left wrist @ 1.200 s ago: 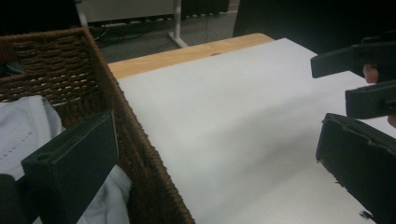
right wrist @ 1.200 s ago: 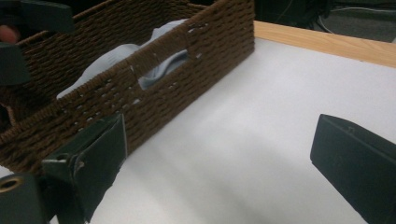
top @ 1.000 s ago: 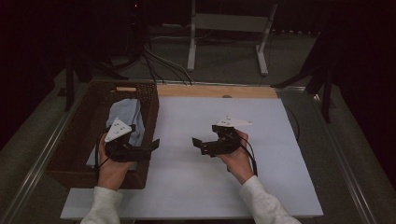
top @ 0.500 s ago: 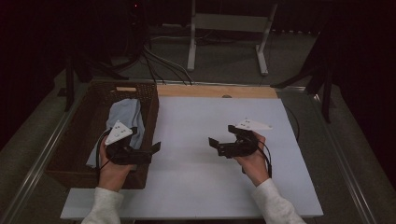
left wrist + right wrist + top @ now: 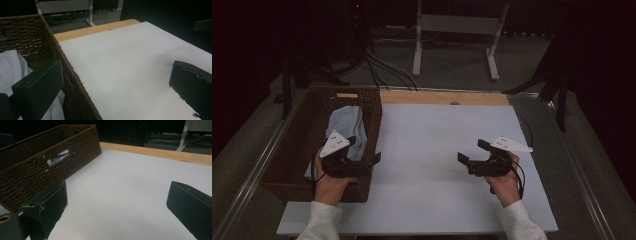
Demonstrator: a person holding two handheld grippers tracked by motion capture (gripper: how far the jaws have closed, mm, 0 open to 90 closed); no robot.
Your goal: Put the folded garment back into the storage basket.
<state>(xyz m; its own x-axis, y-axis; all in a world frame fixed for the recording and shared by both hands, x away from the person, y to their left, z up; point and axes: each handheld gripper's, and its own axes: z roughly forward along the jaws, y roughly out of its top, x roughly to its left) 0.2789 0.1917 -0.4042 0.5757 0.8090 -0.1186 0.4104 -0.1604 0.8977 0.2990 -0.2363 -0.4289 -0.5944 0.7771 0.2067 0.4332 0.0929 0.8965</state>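
A brown wicker basket [image 5: 376,117] stands on the left of the white table top [image 5: 437,130], with a pale blue cloth [image 5: 346,120] lying inside it. My left gripper [image 5: 364,149] is open, and it straddles the basket's right wall near the front corner. In the left gripper view one jaw is over the cloth [image 5: 10,67] and the other over the table, with the basket wall [image 5: 75,90] between them. My right gripper [image 5: 472,151] is open and empty, low over the table's right side and pointing left toward the basket [image 5: 37,172].
A wooden strip [image 5: 442,97] runs along the table's far edge. Beyond it stand a white metal frame [image 5: 457,30] and cables [image 5: 382,65] on the floor. Bare white surface lies between the two grippers.
My right gripper has moved rightward and slightly toward the person, away from the table's middle. The left gripper has shifted only a little, toward the front of the basket.
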